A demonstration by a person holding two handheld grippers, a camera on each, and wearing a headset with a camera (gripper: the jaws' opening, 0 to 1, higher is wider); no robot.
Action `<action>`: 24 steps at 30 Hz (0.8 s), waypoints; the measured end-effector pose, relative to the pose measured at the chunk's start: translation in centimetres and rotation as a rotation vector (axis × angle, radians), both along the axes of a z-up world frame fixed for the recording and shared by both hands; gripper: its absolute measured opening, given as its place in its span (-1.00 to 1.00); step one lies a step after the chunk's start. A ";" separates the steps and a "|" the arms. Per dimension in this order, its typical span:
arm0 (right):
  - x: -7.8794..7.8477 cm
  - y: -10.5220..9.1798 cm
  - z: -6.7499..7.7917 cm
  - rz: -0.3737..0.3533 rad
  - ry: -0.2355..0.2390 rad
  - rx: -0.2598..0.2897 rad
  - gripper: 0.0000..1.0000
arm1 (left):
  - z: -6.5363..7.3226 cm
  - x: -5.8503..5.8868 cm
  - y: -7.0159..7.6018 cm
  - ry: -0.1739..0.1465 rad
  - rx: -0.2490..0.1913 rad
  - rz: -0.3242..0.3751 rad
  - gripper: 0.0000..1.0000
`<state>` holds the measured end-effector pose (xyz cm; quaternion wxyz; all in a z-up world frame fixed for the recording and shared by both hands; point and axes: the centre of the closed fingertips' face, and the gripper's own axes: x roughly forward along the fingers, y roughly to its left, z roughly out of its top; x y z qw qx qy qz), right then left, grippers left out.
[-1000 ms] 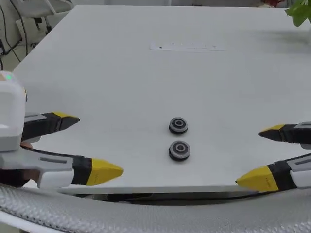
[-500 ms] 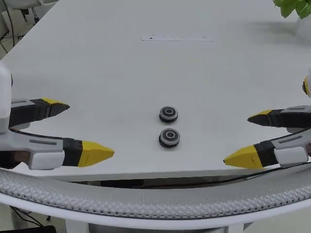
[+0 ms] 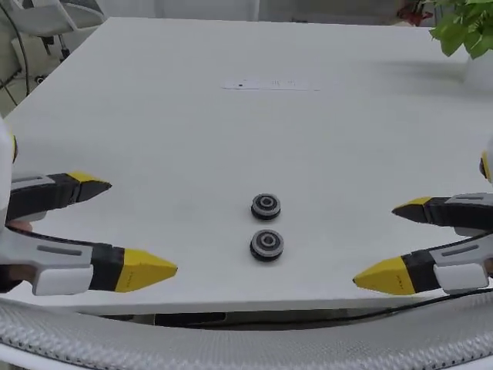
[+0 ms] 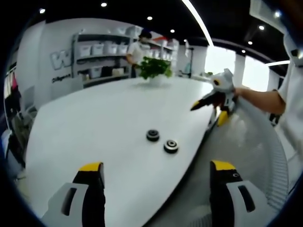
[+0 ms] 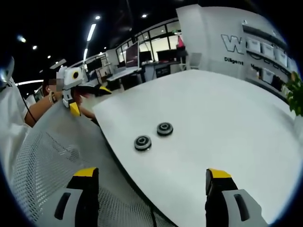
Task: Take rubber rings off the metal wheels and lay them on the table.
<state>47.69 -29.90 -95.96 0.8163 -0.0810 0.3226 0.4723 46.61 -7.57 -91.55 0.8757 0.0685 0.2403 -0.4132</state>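
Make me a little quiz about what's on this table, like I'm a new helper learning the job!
1. How many wheels lie on the table?
2. True or false: the left hand-held gripper and the right hand-held gripper are both open and touch neither wheel.
3. What stands at the far right corner of the table?
A. a plant
B. a teapot
C. a toolbox

Key:
1. Two, one just behind the other, near the front edge.
2. True.
3. A.
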 end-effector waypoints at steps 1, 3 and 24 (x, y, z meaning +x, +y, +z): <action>-0.1 0.2 0.1 0.013 0.000 0.001 0.86 | 0.3 0.2 -0.2 -0.005 -0.006 -0.008 0.87; -0.1 0.4 0.3 0.023 -0.002 0.001 0.86 | 1.2 0.7 -0.8 -0.022 -0.018 -0.022 0.86; 3.4 4.3 5.0 0.098 -0.135 0.036 0.82 | 4.4 4.7 -7.9 -0.142 0.052 -0.262 0.72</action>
